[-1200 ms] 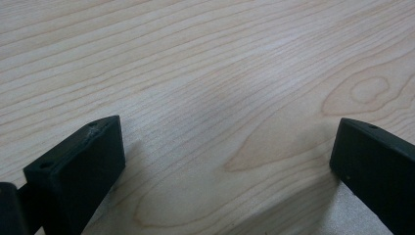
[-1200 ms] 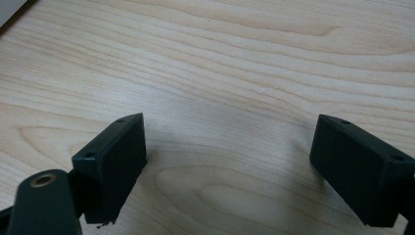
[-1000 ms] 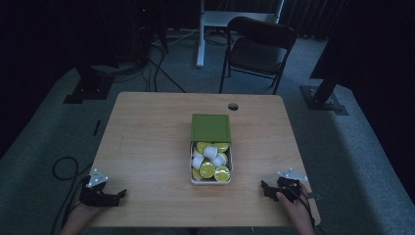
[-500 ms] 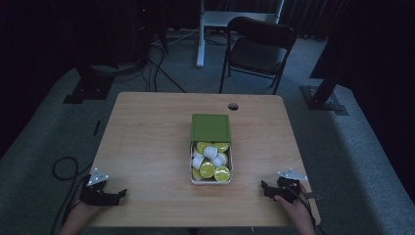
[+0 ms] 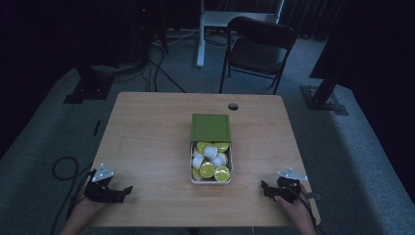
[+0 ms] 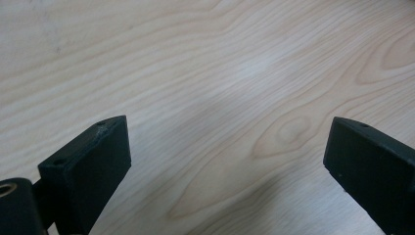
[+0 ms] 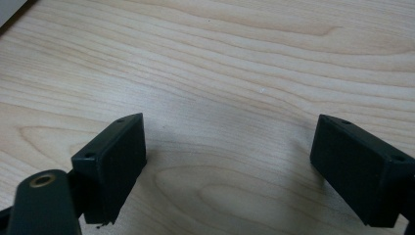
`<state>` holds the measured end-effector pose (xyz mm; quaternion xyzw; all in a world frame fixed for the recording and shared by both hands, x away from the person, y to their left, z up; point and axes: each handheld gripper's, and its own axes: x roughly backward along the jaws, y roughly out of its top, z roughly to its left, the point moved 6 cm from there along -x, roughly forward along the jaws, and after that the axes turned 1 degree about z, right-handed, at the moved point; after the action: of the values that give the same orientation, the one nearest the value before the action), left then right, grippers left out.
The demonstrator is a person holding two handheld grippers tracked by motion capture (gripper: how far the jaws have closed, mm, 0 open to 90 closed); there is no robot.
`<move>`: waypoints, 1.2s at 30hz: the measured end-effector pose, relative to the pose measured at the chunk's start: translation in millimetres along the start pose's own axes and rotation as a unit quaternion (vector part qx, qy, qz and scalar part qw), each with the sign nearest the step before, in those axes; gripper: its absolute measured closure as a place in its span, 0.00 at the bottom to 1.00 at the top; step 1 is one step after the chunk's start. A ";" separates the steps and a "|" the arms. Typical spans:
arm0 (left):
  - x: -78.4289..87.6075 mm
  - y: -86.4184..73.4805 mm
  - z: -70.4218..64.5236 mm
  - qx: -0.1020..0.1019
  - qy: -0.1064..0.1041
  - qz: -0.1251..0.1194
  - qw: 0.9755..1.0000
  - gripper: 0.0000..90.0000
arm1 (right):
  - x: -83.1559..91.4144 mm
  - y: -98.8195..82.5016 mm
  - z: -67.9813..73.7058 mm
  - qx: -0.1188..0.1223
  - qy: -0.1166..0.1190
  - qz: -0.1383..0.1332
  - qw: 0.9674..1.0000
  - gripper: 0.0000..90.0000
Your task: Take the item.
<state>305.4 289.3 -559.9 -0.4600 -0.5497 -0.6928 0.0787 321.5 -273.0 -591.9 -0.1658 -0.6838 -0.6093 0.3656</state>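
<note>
A white tray (image 5: 192, 164) sits at the table's middle, holding several yellow-green and white capsules (image 5: 211, 163). A green lid or box (image 5: 210, 127) lies over its far end. My left gripper (image 5: 123, 191) rests near the table's front left corner, open, with bare wood between its jaws (image 6: 227, 161). Near the front right edge, my right gripper (image 5: 265, 187) is held by a hand and stands open too, nothing but wood grain between its black fingers (image 7: 115, 161).
The wooden table (image 5: 147, 142) has a round cable hole (image 5: 233, 106) near its far edge. A black folding chair (image 5: 258, 49) stands behind the table, with stand bases and cables on the floor around.
</note>
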 end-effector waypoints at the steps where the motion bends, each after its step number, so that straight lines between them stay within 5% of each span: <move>1: 0.3 2.6 -1.3 -0.002 0.000 -0.001 1.000 0.04 | 0.0 0.0 0.1 0.000 0.000 0.000 1.000 0.14; 18: 1.4 47.5 -42.2 -0.040 -0.037 -0.009 0.998 0.04 | -0.1 0.0 0.0 0.000 0.000 0.000 1.000 0.14; 36: 7.5 94.3 -84.0 -0.090 -0.083 -0.039 0.992 0.04 | -0.4 0.3 -0.1 0.002 0.002 0.000 1.000 0.14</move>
<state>312.9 186.0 -487.1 -0.4998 -0.5070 -0.7013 -0.0363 322.0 -272.9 -592.0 -0.1635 -0.6843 -0.6081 0.3676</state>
